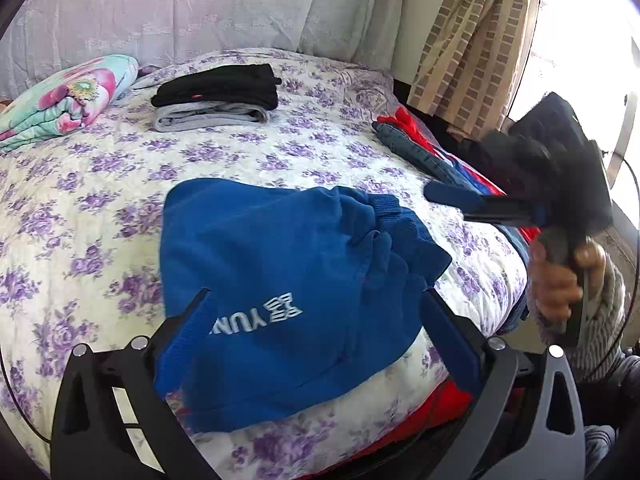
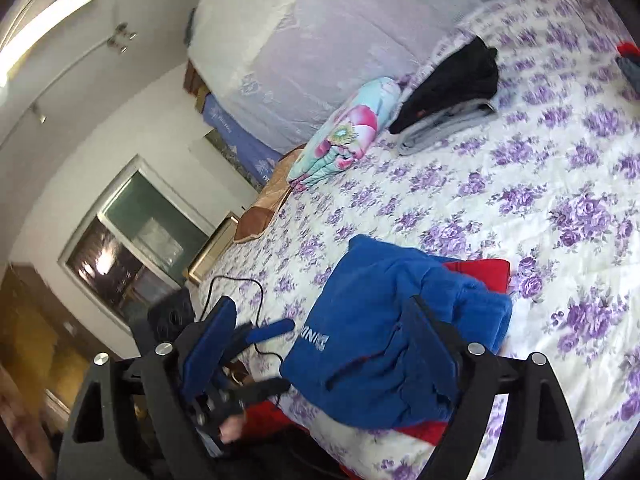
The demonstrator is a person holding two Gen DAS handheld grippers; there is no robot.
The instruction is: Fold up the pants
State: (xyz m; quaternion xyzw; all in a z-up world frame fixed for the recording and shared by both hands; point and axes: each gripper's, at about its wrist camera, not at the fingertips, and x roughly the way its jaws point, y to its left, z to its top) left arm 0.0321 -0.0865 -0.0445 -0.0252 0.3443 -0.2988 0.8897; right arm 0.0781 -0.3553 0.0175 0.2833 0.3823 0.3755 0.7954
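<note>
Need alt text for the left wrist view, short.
Folded blue fleece pants with white lettering lie on a purple-flowered quilt between the open left gripper fingers. The right gripper is raised at right, and black and grey folded clothes are stacked behind.

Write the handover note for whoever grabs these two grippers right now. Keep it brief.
Left gripper: open, nothing held, over the blue pants.
Right gripper: open, empty, off the pants.
Blue pants: lying folded into a compact bundle on the floral bedspread, near edge.
Done: black pants stacked on grey pants at the far side.
Left: judging by that, probably move the blue pants onto the stack; more clothes wait at the bed's edge.
</note>
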